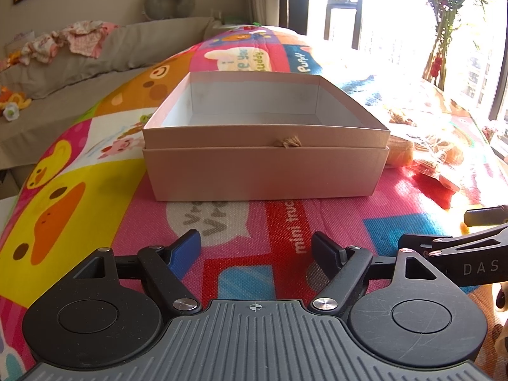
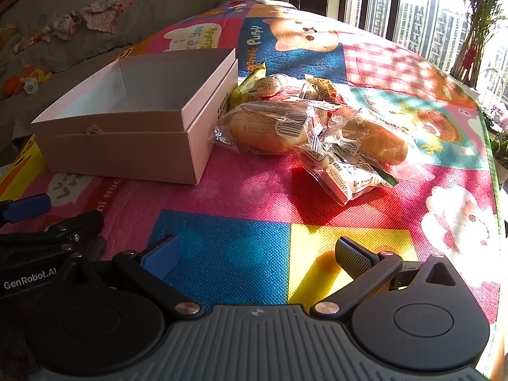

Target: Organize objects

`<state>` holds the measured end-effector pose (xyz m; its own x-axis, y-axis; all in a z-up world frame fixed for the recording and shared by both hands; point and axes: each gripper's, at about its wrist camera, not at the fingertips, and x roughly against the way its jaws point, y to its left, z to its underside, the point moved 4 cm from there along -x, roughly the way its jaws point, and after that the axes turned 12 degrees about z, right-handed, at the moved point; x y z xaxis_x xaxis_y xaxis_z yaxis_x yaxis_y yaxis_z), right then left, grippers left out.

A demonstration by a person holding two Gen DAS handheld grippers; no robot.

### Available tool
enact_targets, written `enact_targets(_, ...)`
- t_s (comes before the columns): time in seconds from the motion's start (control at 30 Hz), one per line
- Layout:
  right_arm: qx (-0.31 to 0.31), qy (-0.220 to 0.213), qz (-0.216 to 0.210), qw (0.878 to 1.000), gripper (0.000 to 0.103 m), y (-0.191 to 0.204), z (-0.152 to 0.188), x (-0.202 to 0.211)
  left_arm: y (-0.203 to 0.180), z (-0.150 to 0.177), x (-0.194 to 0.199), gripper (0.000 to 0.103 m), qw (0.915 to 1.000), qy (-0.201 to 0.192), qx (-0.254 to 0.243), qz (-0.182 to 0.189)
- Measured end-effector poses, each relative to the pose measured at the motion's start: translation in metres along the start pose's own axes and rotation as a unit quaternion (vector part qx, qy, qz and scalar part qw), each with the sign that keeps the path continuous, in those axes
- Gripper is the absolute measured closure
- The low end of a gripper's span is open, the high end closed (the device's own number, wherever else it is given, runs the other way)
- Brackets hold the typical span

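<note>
Left gripper (image 1: 256, 247) spread, facing empty box (image 1: 254, 117) | right gripper (image 2: 256, 255) spread | ahead, wrapped bread rolls (image 2: 270, 130): light, squashy, crinkly-slick; best pinched mid-loaf, gently.

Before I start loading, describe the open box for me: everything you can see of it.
The box is a pale pinkish cardboard tray, rectangular and shallow, apparently nested in its own lid so a step runs around the walls. Inside it is white and looks empty. A small frayed cord tab sticks out of the front wall. It sits flat and upright on the colourful play mat. Wrapped bread rolls lie at its right side, the nearest wrapper about touching the wall. Neither gripper touches it.
</note>
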<state>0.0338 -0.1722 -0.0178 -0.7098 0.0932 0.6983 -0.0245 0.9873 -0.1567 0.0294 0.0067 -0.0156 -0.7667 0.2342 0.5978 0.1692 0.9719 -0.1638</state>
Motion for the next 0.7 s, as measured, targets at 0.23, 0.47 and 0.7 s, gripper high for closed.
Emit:
enact_targets(0.23,-0.005,-0.008,-0.034,0.999,0.0,-0.013,-0.011,0.025,0.024,-0.067,0.049,0.027,0.9963,-0.085,0.013,-0.003)
enact_targets(0.47,-0.026,-0.112,-0.027,0.993,0.0,-0.036,-0.039,0.09,0.068,-0.13,0.012,0.028,0.9972,-0.069,0.02,-0.017)
enact_targets(0.7,0.02,-0.142,-0.002,0.99,0.0,-0.044,-0.051,0.097,0.097,-0.127,-0.045,0.034,0.999,0.009,0.017,-0.041)
